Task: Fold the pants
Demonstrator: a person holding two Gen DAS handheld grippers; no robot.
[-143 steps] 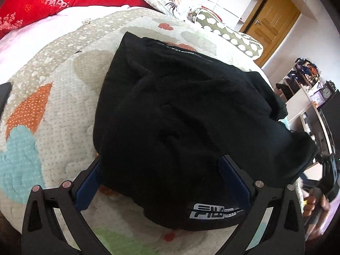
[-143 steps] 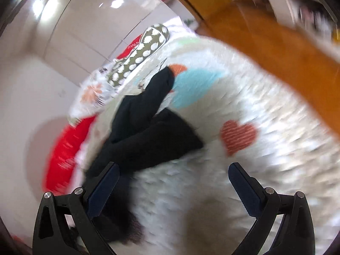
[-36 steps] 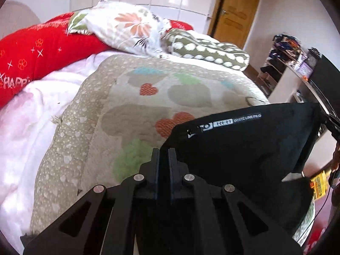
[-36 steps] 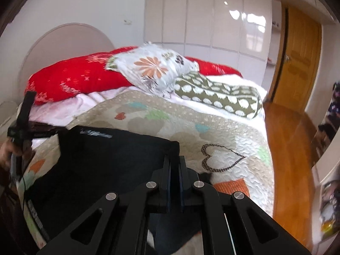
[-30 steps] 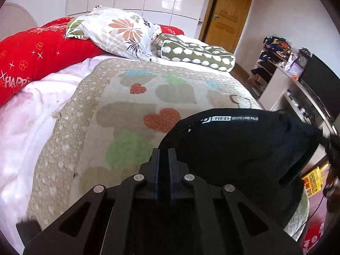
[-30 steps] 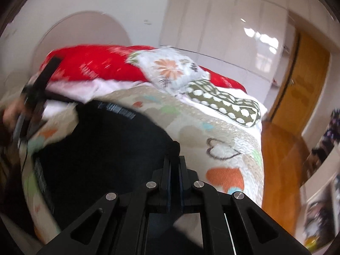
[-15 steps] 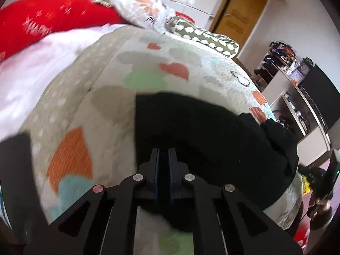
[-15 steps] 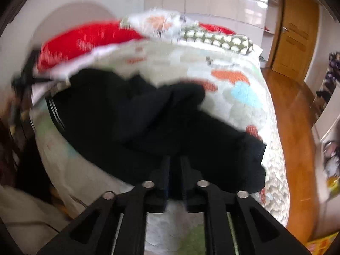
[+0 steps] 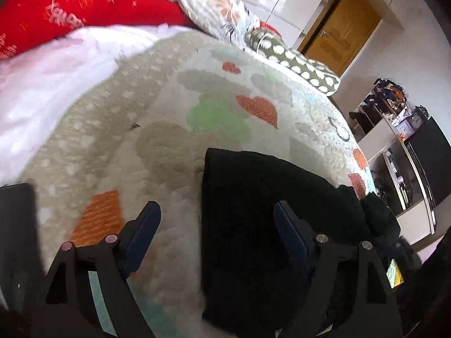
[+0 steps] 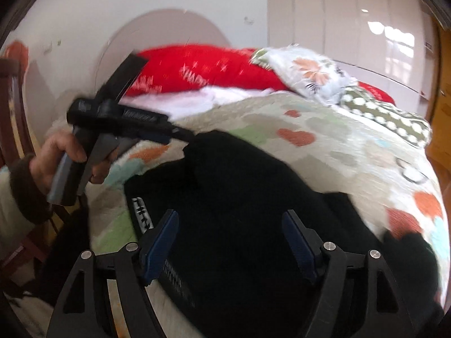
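The black pants lie spread on the heart-patterned quilt, with a straight left edge. My left gripper is open and empty just above that edge. In the right wrist view the pants fill the foreground, white lettering on the waistband at the lower left. My right gripper is open and empty above them. The left gripper also shows in the right wrist view, held by a hand at the pants' far corner.
A red pillow, a floral pillow and a green dotted bolster lie at the head of the bed. A wooden door and shelves stand to the right. A wooden chair stands at the left.
Both grippers were shut on the pants' waistband and held it up. They laid the pants down on the quilt and have now opened, letting go.
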